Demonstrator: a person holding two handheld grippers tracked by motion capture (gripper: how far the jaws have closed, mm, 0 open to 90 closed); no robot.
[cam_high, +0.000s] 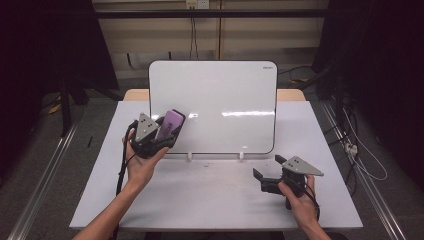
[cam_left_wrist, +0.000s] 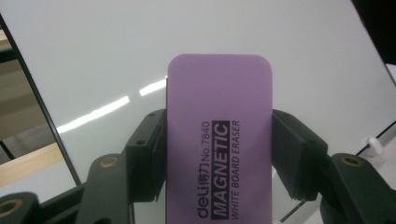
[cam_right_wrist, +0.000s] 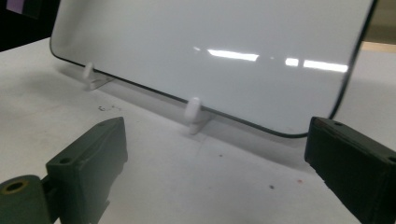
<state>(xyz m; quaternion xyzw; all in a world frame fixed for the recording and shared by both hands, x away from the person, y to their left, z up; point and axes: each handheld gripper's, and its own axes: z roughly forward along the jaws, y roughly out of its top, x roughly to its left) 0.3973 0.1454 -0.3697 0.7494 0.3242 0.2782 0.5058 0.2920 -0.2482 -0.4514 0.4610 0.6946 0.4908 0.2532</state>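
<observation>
A purple magnetic whiteboard eraser (cam_left_wrist: 219, 140) is clamped between the two black pads of my left gripper (cam_left_wrist: 219, 161). In the high view that gripper (cam_high: 167, 129) holds the eraser (cam_high: 169, 125) against the lower left part of the white whiteboard (cam_high: 220, 100), which leans upright on two white feet. The board's surface looks blank. My right gripper (cam_high: 267, 167) rests low on the table in front of the board's right corner, jaws wide apart with nothing between them; in the right gripper view (cam_right_wrist: 215, 158) it faces the board's lower edge (cam_right_wrist: 243, 121).
The white table (cam_high: 210, 200) carries the board on two small white stands (cam_right_wrist: 194, 112). A few dark specks lie on the table near the stands. Dark curtains and cables flank the table, and metal rails run along the floor on both sides.
</observation>
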